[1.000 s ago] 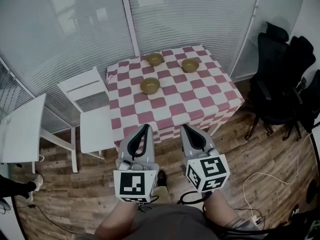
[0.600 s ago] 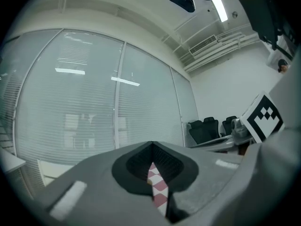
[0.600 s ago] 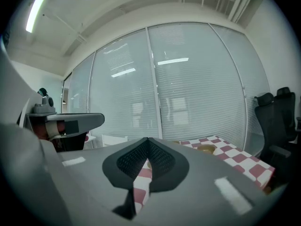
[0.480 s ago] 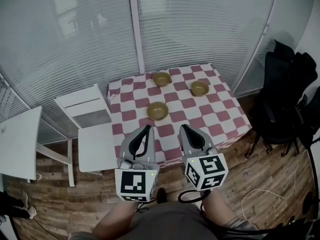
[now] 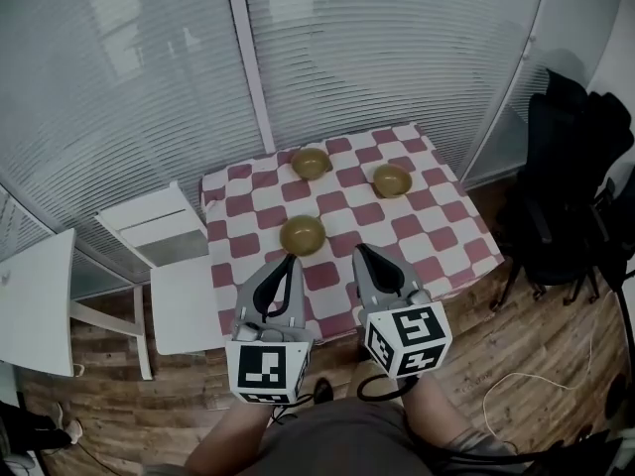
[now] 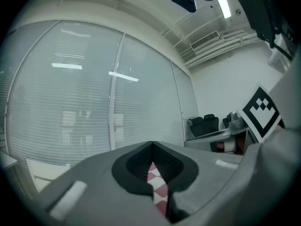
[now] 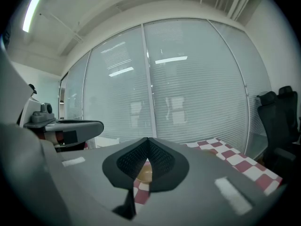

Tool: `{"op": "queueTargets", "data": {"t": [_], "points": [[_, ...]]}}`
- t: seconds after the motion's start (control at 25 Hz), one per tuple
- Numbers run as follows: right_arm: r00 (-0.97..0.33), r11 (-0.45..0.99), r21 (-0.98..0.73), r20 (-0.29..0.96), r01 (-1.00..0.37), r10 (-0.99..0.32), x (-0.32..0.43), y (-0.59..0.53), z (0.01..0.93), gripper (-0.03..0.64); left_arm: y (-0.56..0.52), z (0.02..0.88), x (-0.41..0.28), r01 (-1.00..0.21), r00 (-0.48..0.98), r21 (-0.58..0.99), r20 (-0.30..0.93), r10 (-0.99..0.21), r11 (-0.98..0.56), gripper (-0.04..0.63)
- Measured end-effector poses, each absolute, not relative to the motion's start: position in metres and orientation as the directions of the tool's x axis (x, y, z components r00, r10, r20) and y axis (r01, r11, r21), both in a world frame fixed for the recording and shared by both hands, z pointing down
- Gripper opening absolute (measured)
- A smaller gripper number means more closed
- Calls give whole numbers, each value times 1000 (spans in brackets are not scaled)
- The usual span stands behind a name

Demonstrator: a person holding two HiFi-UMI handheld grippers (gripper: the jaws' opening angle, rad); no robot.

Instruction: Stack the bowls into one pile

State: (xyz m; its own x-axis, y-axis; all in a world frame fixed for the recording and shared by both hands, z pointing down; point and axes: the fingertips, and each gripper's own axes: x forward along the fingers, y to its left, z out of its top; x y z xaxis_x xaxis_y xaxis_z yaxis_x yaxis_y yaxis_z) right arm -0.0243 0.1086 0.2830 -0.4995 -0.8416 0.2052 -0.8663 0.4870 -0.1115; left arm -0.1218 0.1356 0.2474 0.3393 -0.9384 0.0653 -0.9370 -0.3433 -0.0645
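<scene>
Here I am at the near edge of the red-and-white checked surface [image 5: 437, 228], both tools held out in front of me and pointing at it. My left tool [image 5: 288, 258] has its jaws pressed together at the tips with nothing gripped; only checked cloth shows through the gap behind them. My right tool [image 5: 362, 251] is the same: jaws together, empty. That makes sense to me, since there's nothing to carry yet and they can ride closed on the approach.

The nearest olive-brown round bowl [image 5: 303, 234] sits just past my left tool's tip. The far-left bowl [image 5: 311, 162] is by the window-side edge, and the far-right bowl [image 5: 391, 178] is off to the right. All three are well apart and none are nested, so stacking hasn't begun, I'd say. The near one looks like my first pick, and I'll need to open the jaws to take its rim. A white chair [image 5: 164, 266] stands beside the surface on my left, out of the way.
</scene>
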Motion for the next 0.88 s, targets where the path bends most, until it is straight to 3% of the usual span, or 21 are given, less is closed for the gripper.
{"op": "queueTargets", "data": {"t": [0.88], "points": [[-747, 738, -143, 239, -659, -620, -50, -56, 304, 38, 7, 240, -135, -995, -21, -100, 95, -995, 11, 0]]}}
